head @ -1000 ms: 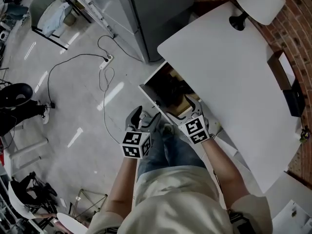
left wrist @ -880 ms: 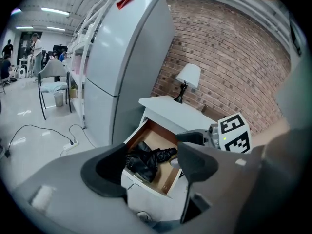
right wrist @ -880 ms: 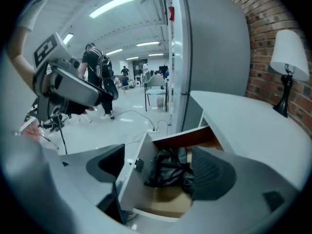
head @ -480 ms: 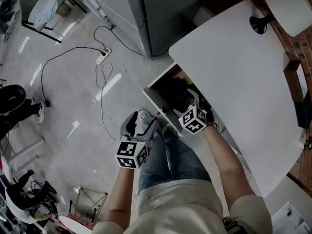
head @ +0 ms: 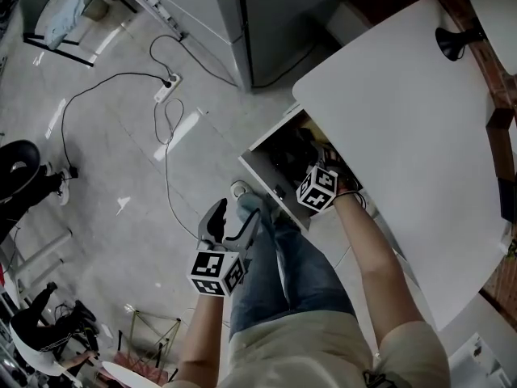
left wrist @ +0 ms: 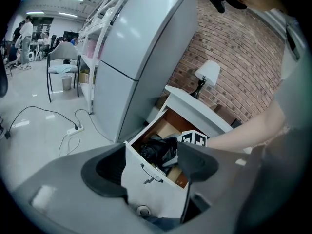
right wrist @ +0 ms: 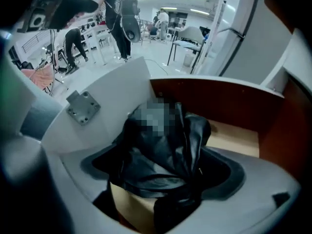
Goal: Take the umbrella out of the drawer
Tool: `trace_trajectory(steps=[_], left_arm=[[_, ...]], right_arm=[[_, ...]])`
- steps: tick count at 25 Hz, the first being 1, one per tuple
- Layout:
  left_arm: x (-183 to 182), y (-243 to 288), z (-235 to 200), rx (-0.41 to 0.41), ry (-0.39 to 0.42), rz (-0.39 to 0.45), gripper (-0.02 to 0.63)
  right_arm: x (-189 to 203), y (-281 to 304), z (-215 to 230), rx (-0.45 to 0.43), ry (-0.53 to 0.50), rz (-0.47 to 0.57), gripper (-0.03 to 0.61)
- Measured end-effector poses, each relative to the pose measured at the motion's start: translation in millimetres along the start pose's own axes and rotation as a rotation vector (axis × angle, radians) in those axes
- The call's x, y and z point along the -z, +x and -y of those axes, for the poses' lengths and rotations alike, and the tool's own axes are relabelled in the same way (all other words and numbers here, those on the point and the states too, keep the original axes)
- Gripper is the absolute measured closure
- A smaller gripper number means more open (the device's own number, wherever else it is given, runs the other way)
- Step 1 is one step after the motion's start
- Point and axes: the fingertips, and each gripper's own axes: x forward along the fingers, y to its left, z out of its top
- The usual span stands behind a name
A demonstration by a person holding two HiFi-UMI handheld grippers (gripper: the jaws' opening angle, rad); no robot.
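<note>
The white drawer (head: 266, 176) under the table stands pulled out. A black folded umbrella (right wrist: 161, 150) lies inside it on the brown bottom, crumpled and bunched up. My right gripper (head: 317, 172) points steeply down into the drawer. Its jaws are opening wide on either side of the umbrella, and the pads do not press on it. The left gripper (head: 230, 217) hangs open and empty in front of the drawer, above the person's knees. In the left gripper view the umbrella (left wrist: 158, 150) shows past the drawer front (left wrist: 146, 179), beside the right gripper's marker cube (left wrist: 195, 139).
A white tabletop (head: 404, 120) covers the drawer's back part, with a lamp (head: 460, 35) at its far corner. A tall grey cabinet (head: 266, 14) stands left of the table. A power strip with cable (head: 170, 79) lies on the floor. The person's jeans (head: 291, 265) are just below the drawer.
The right gripper has sunk from the drawer's front edge down into the drawer, over the umbrella, tipping steeply. The left gripper has dropped lower and away from the drawer.
</note>
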Motion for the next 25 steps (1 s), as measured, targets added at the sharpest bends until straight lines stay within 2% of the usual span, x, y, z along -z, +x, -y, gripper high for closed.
trace_trajectory(steps=[5, 10, 16, 20, 23, 25], left_arm=[[6.0, 5.8, -12.6, -0.002, -0.022, -0.008, 0.295], [3.6, 10.1, -26.3, -0.011, -0.055, 0.026, 0.295], [5.2, 10.4, -32.0, -0.008, -0.077, 0.019, 0.295], [4.8, 7.7, -36.4, -0.021, -0.073, 0.034, 0.295], [4.8, 1.8, -34.7, -0.023, -0.077, 0.040, 0.295], [4.3, -4.5, -33.2, -0.026, -0.085, 0.045, 0.295]], right_arm=[[13.2, 21.0, 9.7, 0.027, -0.046, -0.090, 0.081], [22.3, 35.7, 17.5, 0.067, -0.074, -0.197, 0.083], [22.1, 40.6, 26.9, 0.116, -0.090, -0.225, 0.087], [22.7, 40.4, 29.6, 0.147, -0.136, -0.233, 0.153], [25.8, 36.7, 23.9, 0.129, -0.223, -0.256, 0.253], [24.0, 31.1, 18.1, 0.114, -0.237, -0.256, 0.292]])
